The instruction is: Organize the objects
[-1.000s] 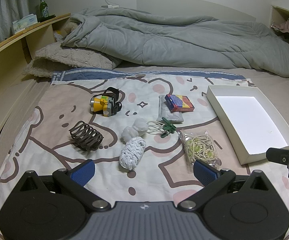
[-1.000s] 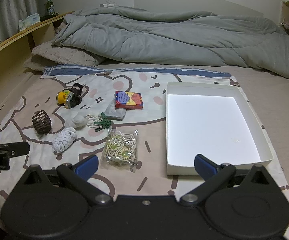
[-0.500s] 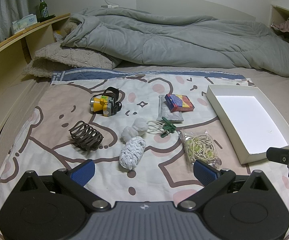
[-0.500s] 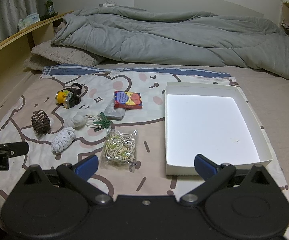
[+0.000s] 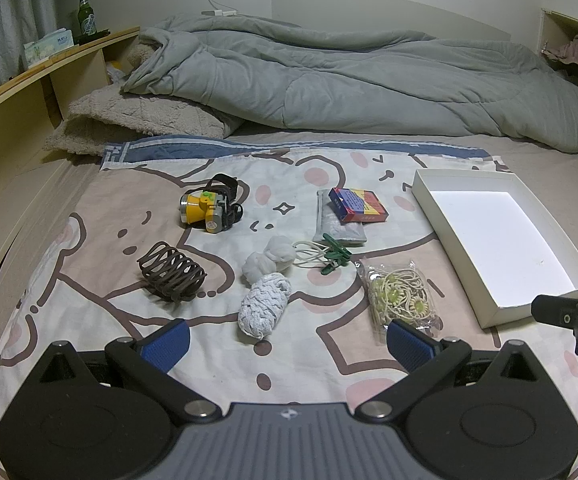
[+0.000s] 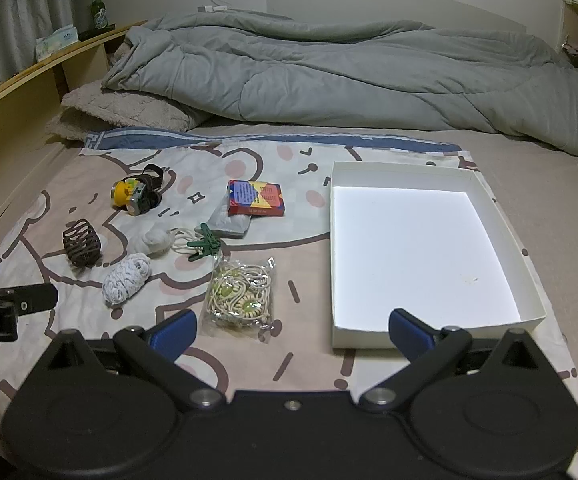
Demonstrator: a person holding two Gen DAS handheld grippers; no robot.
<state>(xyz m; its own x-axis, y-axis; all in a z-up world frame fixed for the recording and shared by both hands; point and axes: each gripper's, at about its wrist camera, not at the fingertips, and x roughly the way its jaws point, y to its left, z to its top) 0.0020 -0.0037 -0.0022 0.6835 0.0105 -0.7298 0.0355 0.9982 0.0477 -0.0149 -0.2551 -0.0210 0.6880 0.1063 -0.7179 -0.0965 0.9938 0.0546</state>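
Observation:
Small objects lie on a cartoon-print sheet: a yellow headlamp (image 5: 209,210) (image 6: 137,194), a brown wire hair clip (image 5: 172,273) (image 6: 81,243), two white cloth bundles (image 5: 264,309) (image 6: 125,279), a green clothespin (image 5: 335,258) (image 6: 205,245), a red-and-blue card box (image 5: 357,210) (image 6: 255,197) on a grey pouch, and a clear bag of hair ties (image 5: 401,299) (image 6: 241,295). An empty white box (image 5: 459,216) (image 6: 503,242) sits to the right. My left gripper (image 5: 287,345) is open, near side of the bundles. My right gripper (image 6: 292,329) is open, before the box and bag.
A rumpled grey duvet (image 5: 349,80) and a beige pillow (image 5: 137,118) fill the far half of the bed. A wooden shelf (image 5: 29,80) with a green bottle (image 5: 85,16) runs along the left. Bare mattress lies right of the box.
The right gripper has drifted slightly, shifting its view a little; the objects lie as before. The left gripper has hardly moved.

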